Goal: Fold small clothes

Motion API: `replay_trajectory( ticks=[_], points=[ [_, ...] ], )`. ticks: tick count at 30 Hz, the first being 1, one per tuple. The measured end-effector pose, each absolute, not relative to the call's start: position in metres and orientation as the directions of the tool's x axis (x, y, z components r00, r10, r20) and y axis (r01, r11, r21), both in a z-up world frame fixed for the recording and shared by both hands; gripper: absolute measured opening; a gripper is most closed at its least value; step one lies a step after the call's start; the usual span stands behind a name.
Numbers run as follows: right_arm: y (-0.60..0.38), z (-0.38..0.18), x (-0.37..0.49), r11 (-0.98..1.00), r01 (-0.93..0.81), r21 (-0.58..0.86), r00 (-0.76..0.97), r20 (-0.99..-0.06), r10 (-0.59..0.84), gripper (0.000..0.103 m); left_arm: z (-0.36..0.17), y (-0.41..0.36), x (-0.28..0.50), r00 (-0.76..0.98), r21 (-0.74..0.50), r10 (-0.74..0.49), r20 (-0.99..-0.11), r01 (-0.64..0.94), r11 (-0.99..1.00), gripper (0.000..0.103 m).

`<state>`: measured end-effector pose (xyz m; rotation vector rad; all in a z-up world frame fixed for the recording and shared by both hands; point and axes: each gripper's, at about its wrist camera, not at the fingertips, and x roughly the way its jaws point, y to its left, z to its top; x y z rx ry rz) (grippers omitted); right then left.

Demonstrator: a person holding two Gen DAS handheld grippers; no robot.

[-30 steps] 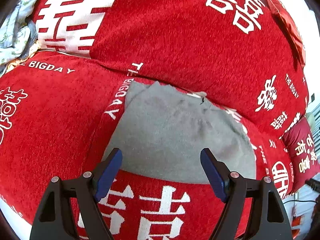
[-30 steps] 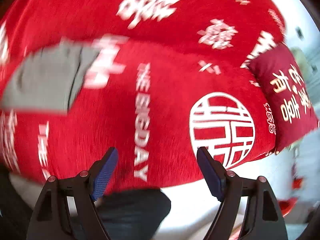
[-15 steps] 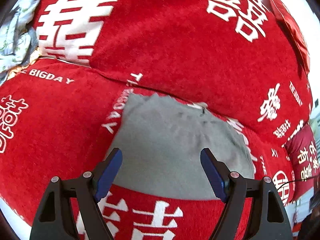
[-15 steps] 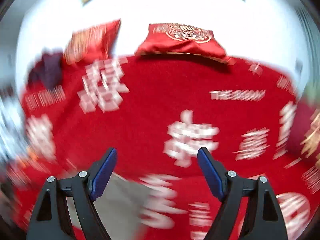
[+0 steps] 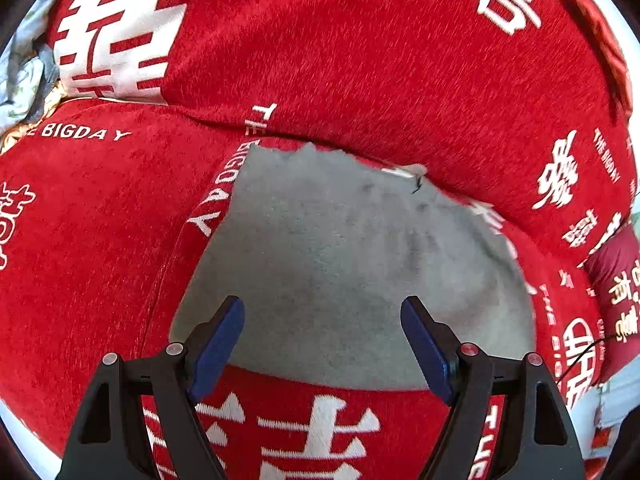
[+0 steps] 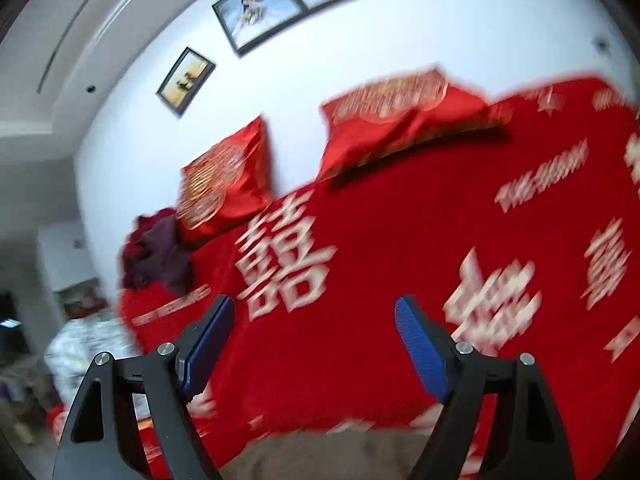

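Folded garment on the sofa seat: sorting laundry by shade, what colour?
Plain grey garment, clearest in the left wrist view.

Right gripper (image 6: 316, 344) has swung up off the sofa seat: it now faces the backrest, red cushions (image 6: 404, 120) and framed pictures (image 6: 260, 12). Left gripper (image 5: 322, 344) has dropped closer over the grey garment (image 5: 344, 264).

We see a red sofa cover (image 5: 360, 72) with white characters; a folded grey garment (image 5: 340, 248) lies flat on it, red cushions (image 6: 228, 176) at the back.
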<state>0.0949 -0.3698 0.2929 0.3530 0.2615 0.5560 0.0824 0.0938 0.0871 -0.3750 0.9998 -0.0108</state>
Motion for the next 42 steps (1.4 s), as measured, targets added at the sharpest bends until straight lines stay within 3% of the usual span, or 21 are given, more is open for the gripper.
replay_trajectory(
  ticks=[2, 5, 11, 16, 18, 20, 22, 23, 27, 30, 33, 36, 39, 42],
  points=[
    [-0.350, 0.261, 0.118, 0.860, -0.409, 0.305, 0.779, -0.374, 0.503, 0.076, 0.087, 0.097, 0.092, 0.549, -0.281, -0.149, -0.822, -0.164, 0.946, 0.081],
    [-0.332, 0.210, 0.145, 0.920, -0.359, 0.156, 0.717, -0.585, 0.379, 0.074, 0.086, 0.109, 0.107, 0.550, -0.250, -0.108, -0.828, -0.190, 0.949, 0.081],
    [-0.330, 0.121, 0.209, 0.941, -0.250, 0.228, 0.540, -0.774, 0.331, 0.070, 0.064, 0.142, 0.145, 0.506, -0.200, -0.038, -0.862, -0.271, 0.942, 0.081],
    [-0.319, 0.086, 0.257, 0.925, -0.263, 0.273, 0.438, -0.821, 0.367, 0.056, 0.041, 0.155, 0.181, 0.456, -0.207, -0.053, -0.888, -0.295, 0.933, 0.081],
    [-0.312, 0.064, 0.279, 0.914, -0.260, 0.310, 0.343, -0.856, 0.387, 0.041, 0.030, 0.154, 0.192, 0.432, -0.212, -0.071, -0.899, -0.286, 0.935, 0.081],
    [-0.309, 0.047, 0.291, 0.906, -0.259, 0.336, 0.285, -0.870, 0.404, 0.035, 0.020, 0.145, 0.200, 0.409, -0.215, -0.096, -0.907, -0.258, 0.942, 0.081],
    [-0.304, 0.031, 0.300, 0.903, -0.257, 0.345, 0.235, -0.884, 0.405, 0.022, 0.010, 0.136, 0.204, 0.384, -0.218, -0.121, -0.915, -0.222, 0.950, 0.081],
    [-0.304, 0.032, 0.301, 0.903, -0.269, 0.336, 0.264, -0.875, 0.405, 0.008, 0.006, 0.132, 0.206, 0.375, -0.202, -0.110, -0.920, -0.217, 0.955, 0.081],
    [-0.318, 0.061, 0.295, 0.891, -0.272, 0.363, 0.385, -0.807, 0.447, 0.006, 0.019, 0.126, 0.204, 0.457, -0.258, -0.154, -0.876, -0.174, 0.950, 0.081],
    [-0.325, 0.074, 0.291, 0.911, -0.268, 0.315, 0.463, -0.787, 0.408, 0.006, 0.032, 0.120, 0.211, 0.506, -0.275, -0.181, -0.844, -0.118, 0.954, 0.073],
    [-0.320, 0.063, 0.294, 0.948, -0.241, 0.206, 0.485, -0.821, 0.302, 0.006, 0.033, 0.122, 0.217, 0.497, -0.298, -0.201, -0.844, -0.123, 0.947, 0.073],
    [-0.319, 0.033, 0.303, 0.968, -0.188, 0.164, 0.426, -0.875, 0.231, 0.007, 0.017, 0.126, 0.224, 0.412, -0.241, -0.151, -0.898, -0.174, 0.955, 0.073],
    [-0.334, 0.028, 0.293, 0.967, -0.127, 0.219, 0.436, -0.864, 0.253, 0.019, 0.017, 0.125, 0.216, 0.394, -0.182, -0.096, -0.914, -0.188, 0.965, 0.073],
    [-0.340, 0.053, 0.276, 0.987, -0.095, 0.132, 0.508, -0.846, 0.162, 0.025, 0.033, 0.118, 0.194, 0.441, -0.230, -0.135, -0.887, -0.169, 0.959, 0.073]
  ],
)
